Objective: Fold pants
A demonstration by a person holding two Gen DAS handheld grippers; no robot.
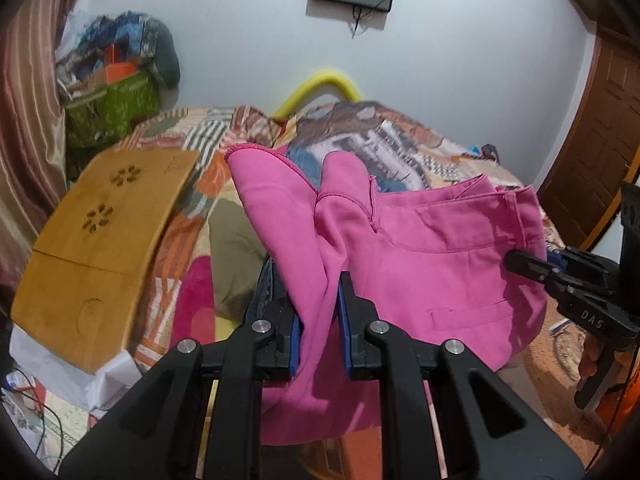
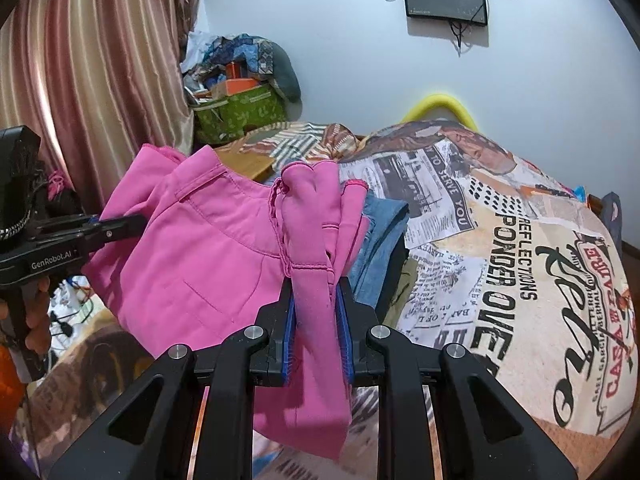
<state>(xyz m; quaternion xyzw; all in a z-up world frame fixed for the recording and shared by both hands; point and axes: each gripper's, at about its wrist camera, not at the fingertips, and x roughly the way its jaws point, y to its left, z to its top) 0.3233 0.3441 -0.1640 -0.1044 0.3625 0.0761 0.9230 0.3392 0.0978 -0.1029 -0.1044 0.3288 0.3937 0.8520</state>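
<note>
Pink pants (image 1: 420,264) hang lifted above the bed, held between both grippers. My left gripper (image 1: 318,300) is shut on a bunched fold of the pink fabric. My right gripper (image 2: 316,296) is shut on another bunched fold with hem edges. The pants (image 2: 192,256) spread to the left in the right wrist view. The waistband and a welt pocket show. The right gripper (image 1: 524,266) appears at the right of the left wrist view. The left gripper (image 2: 120,226) appears at the left of the right wrist view.
The bed (image 2: 520,260) has a printed newspaper-pattern cover. Folded blue jeans (image 2: 380,240) lie under the pants. A wooden lap tray (image 1: 96,240) lies on the bed's left. A green box (image 1: 116,108) with clutter stands by the curtain (image 2: 80,80). A door (image 1: 600,160) is at right.
</note>
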